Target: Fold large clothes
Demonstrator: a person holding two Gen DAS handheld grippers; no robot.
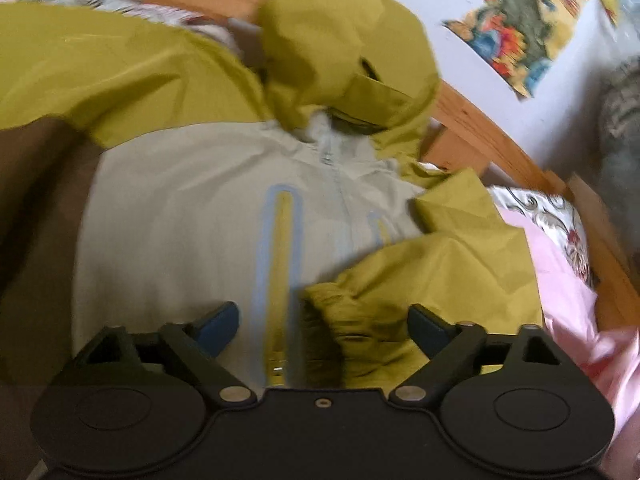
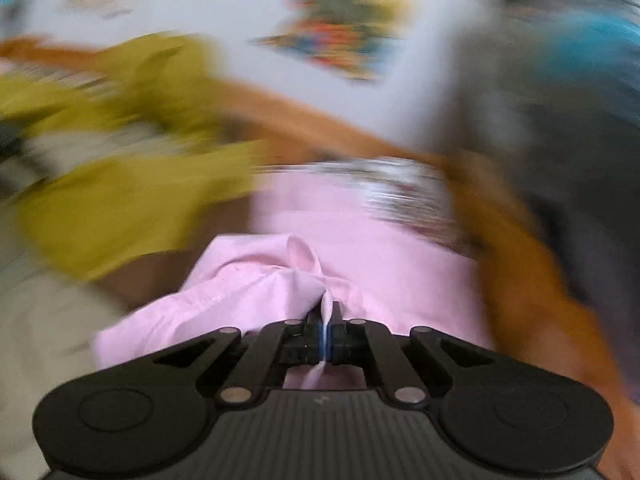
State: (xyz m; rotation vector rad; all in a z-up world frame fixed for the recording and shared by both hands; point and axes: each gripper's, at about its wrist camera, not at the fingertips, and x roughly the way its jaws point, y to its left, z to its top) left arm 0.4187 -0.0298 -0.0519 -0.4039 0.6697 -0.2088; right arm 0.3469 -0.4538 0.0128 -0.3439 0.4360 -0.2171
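Note:
An olive-and-beige hooded jacket (image 1: 192, 216) lies front up on the bed, hood (image 1: 340, 44) at the far end. One olive sleeve is folded across the body, its elastic cuff (image 1: 340, 312) between my left fingers. My left gripper (image 1: 324, 320) is open just above the jacket's lower front, beside the chest zip (image 1: 280, 264). My right gripper (image 2: 327, 320) is shut on a fold of pink cloth (image 2: 256, 280). The jacket shows blurred at the left of the right wrist view (image 2: 120, 208).
A wooden bed frame (image 1: 480, 128) runs behind the jacket along a white wall with colourful pictures (image 1: 516, 28). Pink bedding (image 1: 560, 280) and a patterned pillow (image 1: 560, 216) lie right of the jacket. A brown surface (image 1: 36, 208) lies at the left.

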